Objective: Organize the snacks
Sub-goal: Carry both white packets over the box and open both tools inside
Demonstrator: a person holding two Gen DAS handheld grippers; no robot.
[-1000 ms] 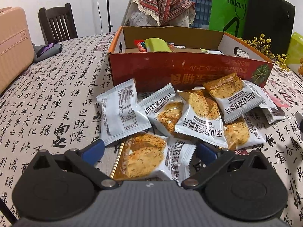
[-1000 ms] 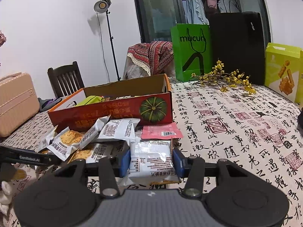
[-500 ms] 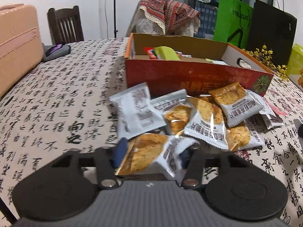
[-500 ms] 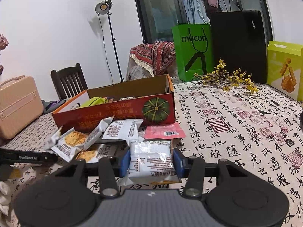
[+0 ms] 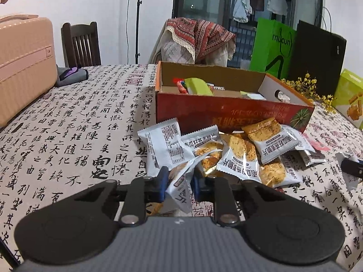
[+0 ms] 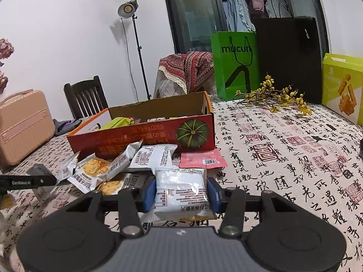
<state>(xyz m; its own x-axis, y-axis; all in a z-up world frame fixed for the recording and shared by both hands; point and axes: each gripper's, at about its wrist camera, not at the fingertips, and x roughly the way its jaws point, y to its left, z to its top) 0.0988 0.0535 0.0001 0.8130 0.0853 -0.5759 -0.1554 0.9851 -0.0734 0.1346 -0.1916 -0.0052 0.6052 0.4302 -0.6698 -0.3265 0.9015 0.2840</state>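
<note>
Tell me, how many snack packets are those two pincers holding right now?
2. The left gripper pinches one crumpled packet at the near edge of the pile; the right gripper clamps one white packet in front of the red box.

Glossy plastic snack packets [image 5: 240,158], cardboard box [image 5: 226,111]

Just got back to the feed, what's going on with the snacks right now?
Each gripper has a snack packet. The left gripper is pinched shut on one packet, crumpling it. The right gripper holds a white packet flat between its pads. More packets lie loose in front of the red box.
</note>
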